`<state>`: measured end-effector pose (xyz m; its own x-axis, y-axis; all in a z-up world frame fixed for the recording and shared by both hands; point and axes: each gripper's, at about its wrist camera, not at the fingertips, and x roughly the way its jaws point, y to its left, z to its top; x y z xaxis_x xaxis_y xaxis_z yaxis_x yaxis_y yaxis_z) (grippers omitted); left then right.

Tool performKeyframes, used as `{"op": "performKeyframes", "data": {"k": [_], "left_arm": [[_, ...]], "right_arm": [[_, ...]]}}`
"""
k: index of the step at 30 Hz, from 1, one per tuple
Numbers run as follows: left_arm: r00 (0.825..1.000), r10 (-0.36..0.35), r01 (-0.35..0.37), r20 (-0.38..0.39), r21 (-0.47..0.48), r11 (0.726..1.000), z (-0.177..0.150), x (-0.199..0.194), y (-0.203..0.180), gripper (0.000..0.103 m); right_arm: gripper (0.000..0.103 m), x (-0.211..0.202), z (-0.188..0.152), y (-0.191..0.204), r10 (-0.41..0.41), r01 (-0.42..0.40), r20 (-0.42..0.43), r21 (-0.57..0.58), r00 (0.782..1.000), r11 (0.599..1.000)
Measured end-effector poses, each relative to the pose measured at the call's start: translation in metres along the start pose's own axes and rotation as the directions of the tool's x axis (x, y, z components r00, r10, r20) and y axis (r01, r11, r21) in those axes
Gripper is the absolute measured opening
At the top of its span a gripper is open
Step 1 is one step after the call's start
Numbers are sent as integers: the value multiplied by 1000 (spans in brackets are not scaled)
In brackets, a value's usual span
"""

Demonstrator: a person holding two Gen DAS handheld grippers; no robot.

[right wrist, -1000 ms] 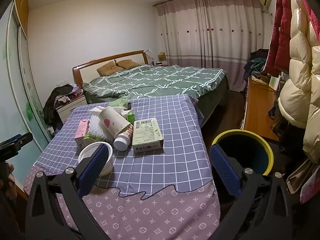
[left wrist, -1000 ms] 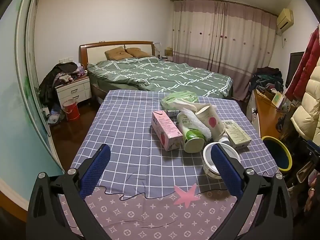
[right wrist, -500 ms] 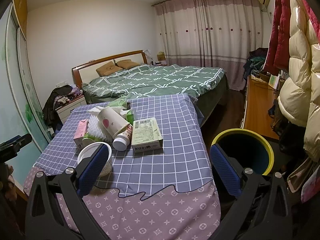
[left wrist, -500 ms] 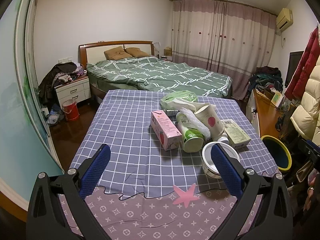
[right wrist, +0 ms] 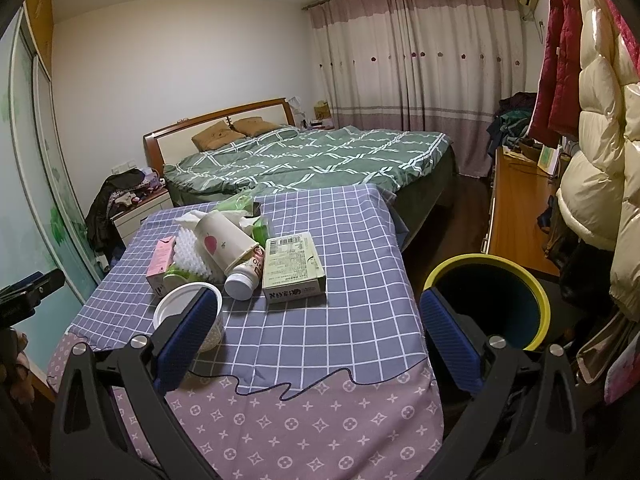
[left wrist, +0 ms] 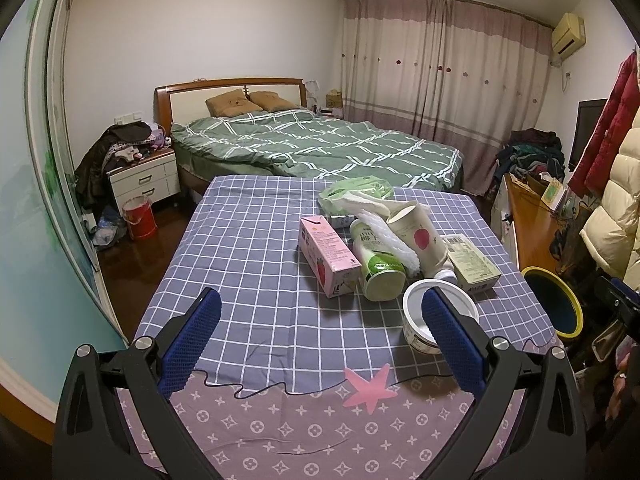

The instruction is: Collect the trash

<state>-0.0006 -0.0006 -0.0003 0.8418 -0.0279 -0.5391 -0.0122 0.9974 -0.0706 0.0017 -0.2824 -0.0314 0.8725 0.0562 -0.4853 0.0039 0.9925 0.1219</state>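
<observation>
Trash lies in a heap on the checked tablecloth (left wrist: 248, 248): a pink carton (left wrist: 326, 256), a green-capped bottle (left wrist: 378, 264), a paper cup with a peach print (left wrist: 418, 240), a green box (left wrist: 472, 262), a white bowl (left wrist: 438, 320) and a green bag (left wrist: 356, 192). The bin (right wrist: 486, 300), dark with a yellow rim, stands on the floor right of the table. My left gripper (left wrist: 320, 330) is open above the table's near edge. My right gripper (right wrist: 316, 330) is open, with the bowl (right wrist: 182, 312) behind its left finger.
A green bed (left wrist: 320, 148) stands beyond the table. A wooden desk (right wrist: 516, 216) and hanging coats (right wrist: 592, 140) are at the right. A nightstand (left wrist: 144, 180) and a red bucket (left wrist: 139, 218) are at the left.
Both grippers have shifted slightly; the table items sit a little lower in the right wrist view. Nothing was gripped or moved.
</observation>
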Motion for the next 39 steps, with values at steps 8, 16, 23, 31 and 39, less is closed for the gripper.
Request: {"op": "performKeyframes", "data": {"k": [8,16,23,31,39], "left_arm": [[1000,-3,3,-4,1,1000,0,1,0,99],[1000,-2,2,-5,1,1000,0,1,0,99],[1000,-2,2,-6,2,1000,0,1,0,99],[1000,-4,4,-11,3,1000,0,1,-1,99],[1000,-3,3,-11,2,1000,0,1,-2,99]], "right_arm": [[97,1,0,0,1,-1,-1,1,1000,1000],[97,2,-1,-1,2,-2,-3,2,1000,1000],[97,3,-2,-1,1,-1,-3,4,1000,1000],[97,6,-3,-2,-1,1,-6,6,1000,1000],[97,7,-4,-2,-1,1,-7,6,1000,1000]]}}
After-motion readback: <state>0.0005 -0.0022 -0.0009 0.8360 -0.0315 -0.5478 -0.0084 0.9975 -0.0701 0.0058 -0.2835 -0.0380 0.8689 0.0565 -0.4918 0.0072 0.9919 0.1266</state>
